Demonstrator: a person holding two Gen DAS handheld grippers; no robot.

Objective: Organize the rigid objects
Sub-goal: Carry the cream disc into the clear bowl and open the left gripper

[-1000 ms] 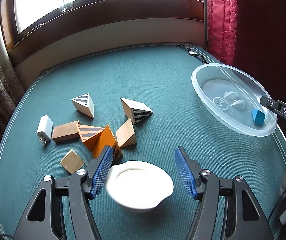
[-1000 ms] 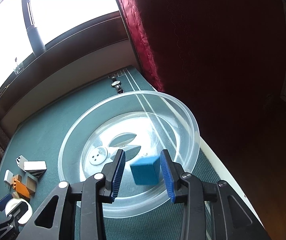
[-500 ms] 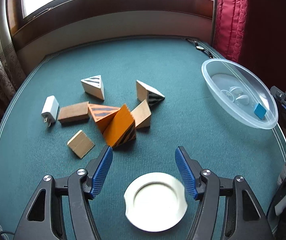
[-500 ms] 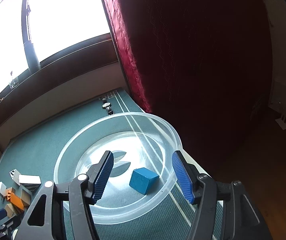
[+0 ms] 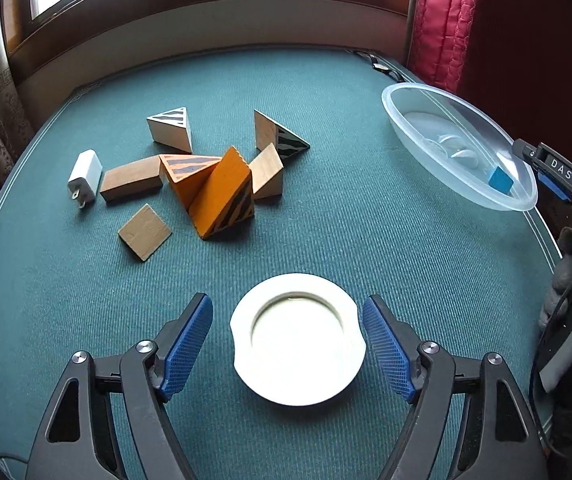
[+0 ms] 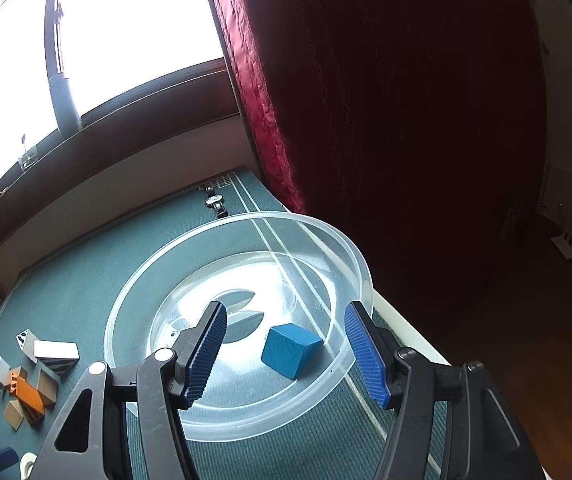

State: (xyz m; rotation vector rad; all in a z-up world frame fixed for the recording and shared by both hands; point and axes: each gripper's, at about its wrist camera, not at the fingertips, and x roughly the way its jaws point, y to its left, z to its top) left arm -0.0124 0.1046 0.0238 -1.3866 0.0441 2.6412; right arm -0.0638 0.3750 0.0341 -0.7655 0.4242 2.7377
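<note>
A clear plastic bowl (image 6: 326, 236) stands at the table's right edge; a blue cube (image 6: 290, 350) lies inside it. My right gripper (image 6: 286, 356) is open above the bowl, jaws either side of the cube and clear of it. The bowl (image 5: 410, 120) and cube (image 5: 500, 180) also show in the left wrist view. My left gripper (image 5: 288, 350) is open, hovering over a white round dish (image 5: 298, 338) on the green cloth. A cluster of wooden blocks, including an orange striped wedge (image 5: 223, 194), lies beyond it.
A white charger plug (image 5: 84, 174) lies left of the blocks. A wristwatch (image 6: 215, 202) lies at the far table edge. A red curtain (image 6: 366, 100) hangs right of the table. The right gripper's body (image 5: 562, 176) shows beside the bowl.
My right gripper opened, let the blue cube fall into the bowl and drew back. My left gripper pulled back and rose, so the white dish now sits between its open jaws.
</note>
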